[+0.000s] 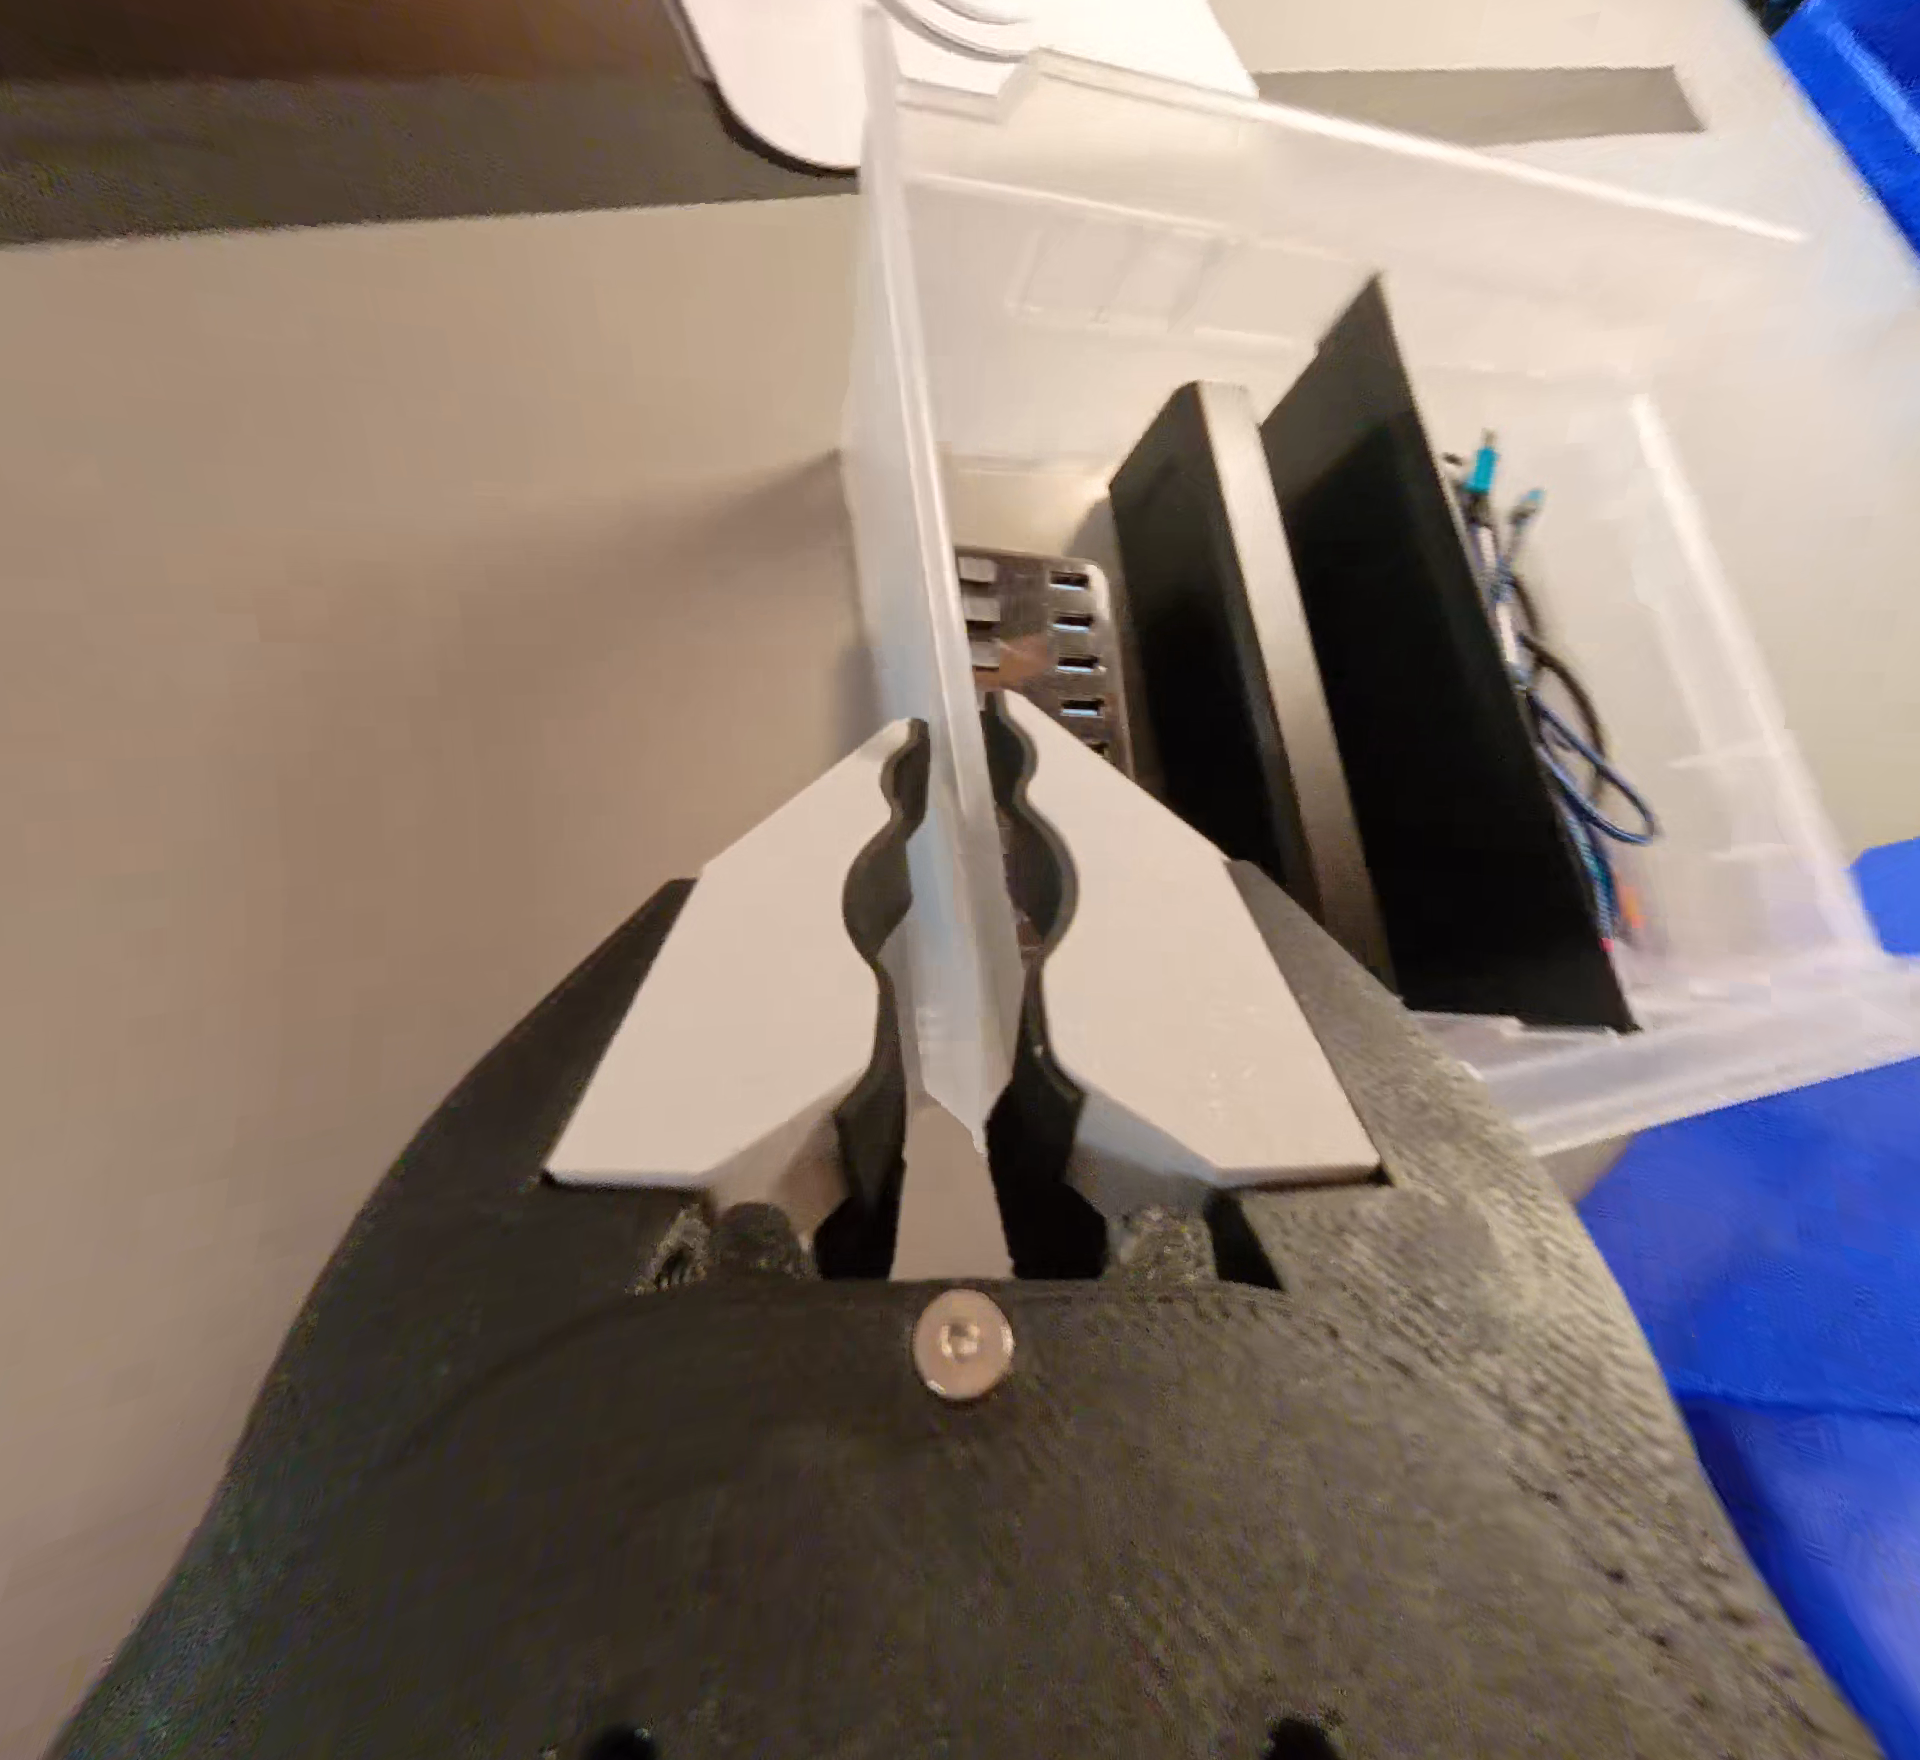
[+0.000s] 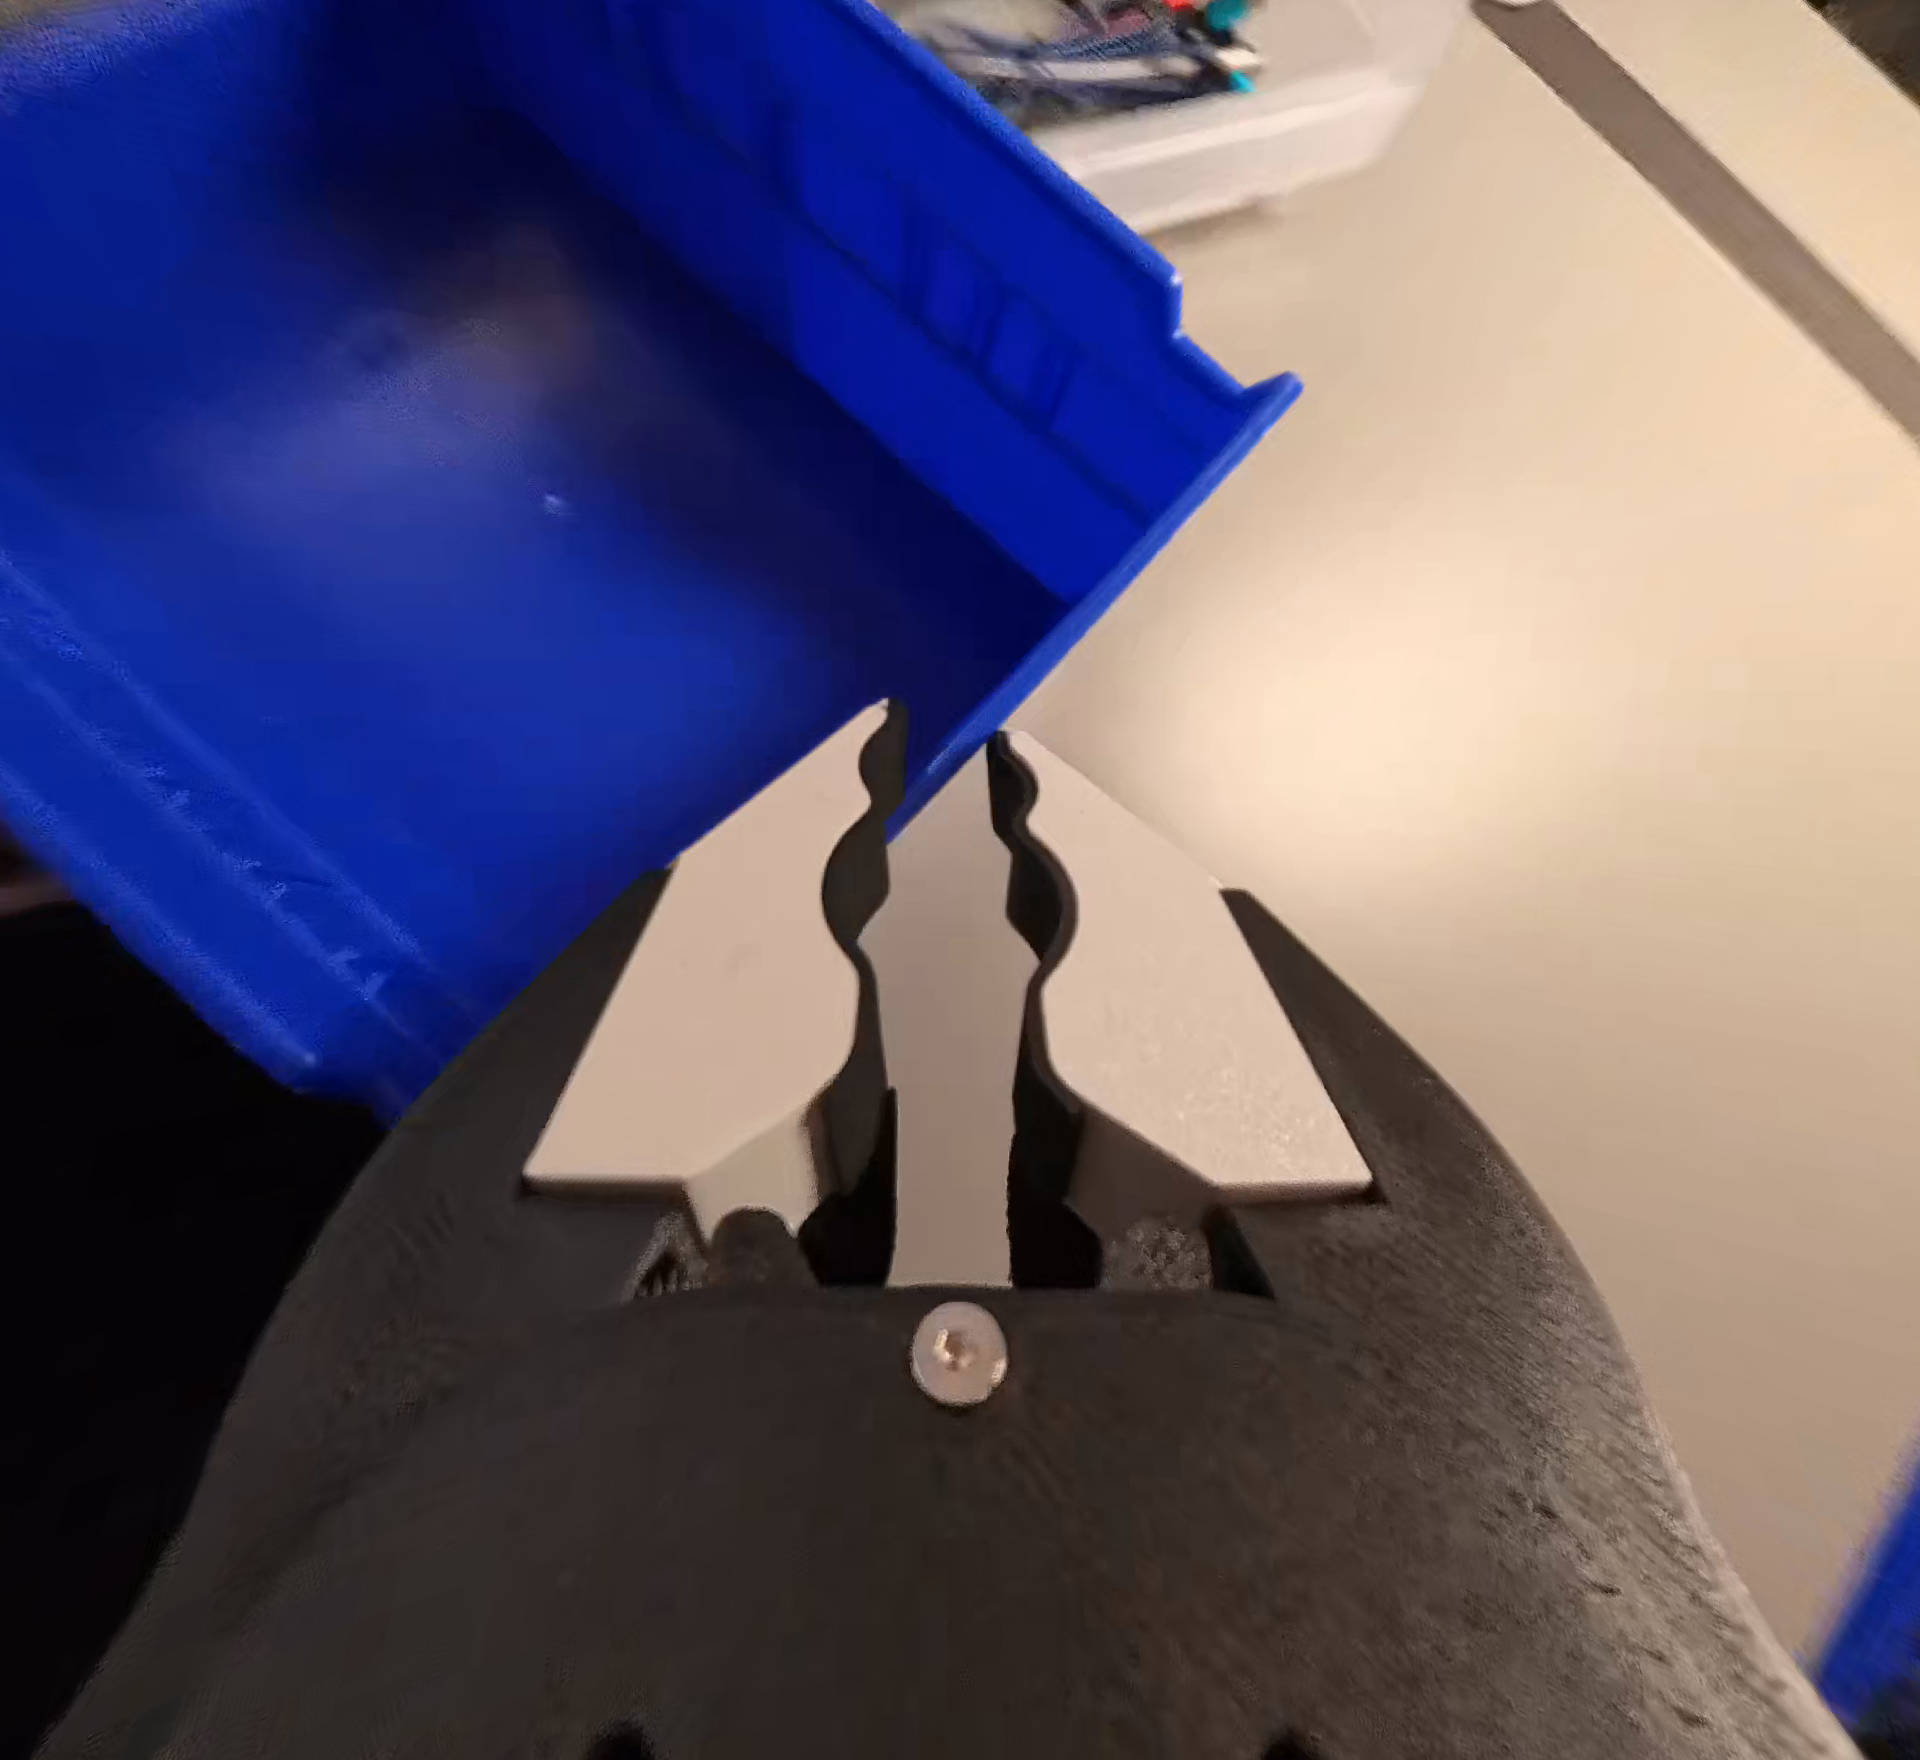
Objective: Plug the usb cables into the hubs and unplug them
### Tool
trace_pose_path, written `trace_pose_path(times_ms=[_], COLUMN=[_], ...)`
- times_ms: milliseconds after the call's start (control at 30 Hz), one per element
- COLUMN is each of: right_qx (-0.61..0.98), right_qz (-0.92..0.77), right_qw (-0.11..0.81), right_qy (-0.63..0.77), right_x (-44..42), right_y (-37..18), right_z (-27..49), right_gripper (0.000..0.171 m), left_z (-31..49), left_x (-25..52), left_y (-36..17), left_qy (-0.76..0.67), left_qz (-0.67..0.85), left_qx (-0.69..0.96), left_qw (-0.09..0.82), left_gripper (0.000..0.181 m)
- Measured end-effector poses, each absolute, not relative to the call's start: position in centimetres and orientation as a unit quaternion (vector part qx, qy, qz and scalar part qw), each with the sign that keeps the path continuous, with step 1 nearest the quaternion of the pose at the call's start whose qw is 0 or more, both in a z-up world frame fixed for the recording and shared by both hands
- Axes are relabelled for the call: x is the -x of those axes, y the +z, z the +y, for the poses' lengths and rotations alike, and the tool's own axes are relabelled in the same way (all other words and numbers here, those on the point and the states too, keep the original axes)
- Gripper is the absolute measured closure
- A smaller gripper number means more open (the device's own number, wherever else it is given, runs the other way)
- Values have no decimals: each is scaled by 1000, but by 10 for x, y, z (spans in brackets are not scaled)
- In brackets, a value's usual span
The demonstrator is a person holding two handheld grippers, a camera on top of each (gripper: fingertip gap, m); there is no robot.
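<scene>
Beige desk (image 2: 1507,567) | left tool (image 1: 957,734) clamped on clear bin wall (image 1: 914,567); silver USB hub (image 1: 1049,645) inside near-left, cables (image 1: 1558,702) far right | right tool (image 2: 943,723) narrow, straddling blue bin's corner (image 2: 966,734), grip unclear | step: setup, nothing plugged | next: free tools, fetch hub.

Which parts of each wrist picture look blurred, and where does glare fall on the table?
Left wrist view: the clear bin and cables smear; the left gripper stays sharp. Right wrist view: the blue bin is streaked; a soft warm glare sits on the table.
</scene>
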State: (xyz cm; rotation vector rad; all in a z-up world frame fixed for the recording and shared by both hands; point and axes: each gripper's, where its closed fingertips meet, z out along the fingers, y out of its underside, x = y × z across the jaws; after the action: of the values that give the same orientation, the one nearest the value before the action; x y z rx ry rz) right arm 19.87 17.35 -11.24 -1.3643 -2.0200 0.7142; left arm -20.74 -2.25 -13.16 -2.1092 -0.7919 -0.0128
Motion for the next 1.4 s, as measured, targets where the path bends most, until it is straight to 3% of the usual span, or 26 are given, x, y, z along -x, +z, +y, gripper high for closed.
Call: trace_pose_path(times_ms=[233, 400, 467, 567, 700, 767, 900, 967, 1033, 1100, 1400], right_qx=[497, 522, 526, 513, 429, 388, 345, 337, 328, 315, 310], right_qz=[-810, -781, -765, -758, -809, -842, -900, -917, -922, -926, -936], right_qw=[287, 340, 370, 390, 299, 232, 176, 165, 157, 161, 164], right_qy=[120, 47, 37, 103, 267, 295, 198, 134, 131, 130, -17], right_x=[-188, -168, -166, -157, -139, -136, -130, -130, -135, -143, -227], right_y=[-114, -102, -89, -68, -67, -82, -138, -164, -173, -173, -172], right_z=[264, 323, 328, 293, 168, 109, 62, 65, 63, 69, 161], right_gripper=[159, 155, 143, 139, 133, 124, 114, 114, 128, 130, 138], left_z=[-102, -202, -238, -235, -134, -99, -76, -81, -86, -99, -252], left_x=[236, 279, 290, 271, 170, 123, 102, 105, 108, 99, 74], left_y=[-134, -132, -114, -71, -67, -96, -162, -184, -182, -182, -183], left_qy=[39, 138, 217, 292, 164, 89, 82, 105, 134, 129, 129], left_qz=[-266, -305, -324, -292, -153, -103, -65, -51, -43, -23, 4], left_qx=[882, 897, 885, 867, 914, 948, 983, 989, 986, 988, 987], left_qw=[387, 290, 255, 279, 337, 287, 149, 94, 87, 82, -91], left_gripper=[173, 144, 132, 124, 124, 116, 113, 135, 140, 145, 150])
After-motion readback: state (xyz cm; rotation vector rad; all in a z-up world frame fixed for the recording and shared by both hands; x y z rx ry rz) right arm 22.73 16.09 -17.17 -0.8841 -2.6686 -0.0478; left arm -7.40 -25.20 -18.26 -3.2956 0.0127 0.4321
